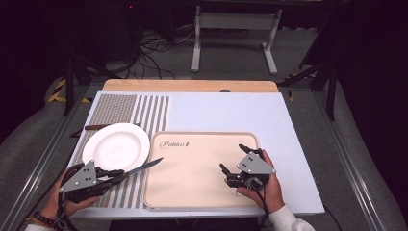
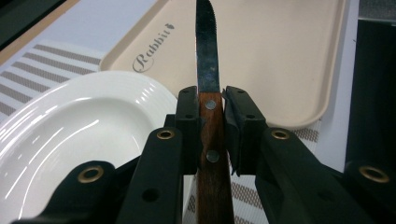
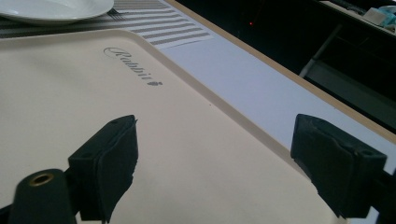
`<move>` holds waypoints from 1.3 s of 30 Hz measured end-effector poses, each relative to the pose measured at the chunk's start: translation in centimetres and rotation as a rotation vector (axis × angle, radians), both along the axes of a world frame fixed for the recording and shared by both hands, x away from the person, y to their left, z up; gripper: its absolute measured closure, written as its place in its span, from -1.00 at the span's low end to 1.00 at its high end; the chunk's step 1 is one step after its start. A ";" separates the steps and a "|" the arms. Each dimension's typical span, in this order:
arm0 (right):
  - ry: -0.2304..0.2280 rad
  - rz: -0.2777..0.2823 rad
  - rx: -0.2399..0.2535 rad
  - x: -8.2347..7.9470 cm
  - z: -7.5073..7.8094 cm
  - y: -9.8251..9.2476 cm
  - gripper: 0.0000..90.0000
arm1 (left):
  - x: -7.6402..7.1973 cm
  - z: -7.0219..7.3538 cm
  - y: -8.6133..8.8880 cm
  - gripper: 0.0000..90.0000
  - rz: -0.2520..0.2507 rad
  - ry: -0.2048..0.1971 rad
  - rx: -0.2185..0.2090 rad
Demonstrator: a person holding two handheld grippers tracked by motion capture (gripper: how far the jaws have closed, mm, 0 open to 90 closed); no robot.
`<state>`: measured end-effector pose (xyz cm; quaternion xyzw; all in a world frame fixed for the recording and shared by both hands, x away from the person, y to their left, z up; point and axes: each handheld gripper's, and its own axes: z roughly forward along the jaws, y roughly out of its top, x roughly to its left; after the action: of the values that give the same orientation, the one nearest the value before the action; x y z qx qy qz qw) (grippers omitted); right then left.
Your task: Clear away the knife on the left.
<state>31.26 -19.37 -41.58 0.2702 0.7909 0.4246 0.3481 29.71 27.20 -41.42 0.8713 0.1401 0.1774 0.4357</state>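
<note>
Between the left gripper's (image 2: 208, 116) jaws sits the knife (image 2: 208, 84), clamped by its wooden handle just behind the blade, the serrated steel pointing forward over the near-left corner of the beige tray (image 2: 299, 60). From the high view the knife (image 1: 139, 168) lies almost level above the striped placemat (image 1: 126, 190), just beside the white plate (image 1: 115, 146), its tip reaching the tray's (image 1: 192, 199) left rim. The step in hand looks like carrying the knife onto the tray or setting it down beside the plate; I cannot tell which. Either way, the grip is well centred on the handle rivets, so the blade should stay level if the wrist does not roll. Keeping the tip clear of the plate's edge and lowering the blade flat before letting go would avoid a clatter or a skid. Over the tray's right half, the right gripper (image 1: 239, 160) hovers with its jaws spread wide and nothing between them, well apart from the knife.
</note>
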 end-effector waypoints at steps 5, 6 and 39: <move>-0.006 -0.003 0.001 0.0 0.1 0.0 -0.65 | 0.5 0.3 -1.1 0.72 0.003 -0.013 0.010; -0.007 -0.004 0.001 -0.1 0.1 0.0 -0.65 | 0.6 0.3 -1.3 0.72 0.008 -0.016 0.008; -0.023 -0.018 0.013 -0.1 0.3 -0.5 -0.65 | 3.6 0.4 -9.7 0.72 0.193 0.017 0.019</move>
<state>31.14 -19.86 -41.24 0.2745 0.7818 0.4296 0.3590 33.32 17.52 -40.99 0.8592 0.2257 0.2124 0.4071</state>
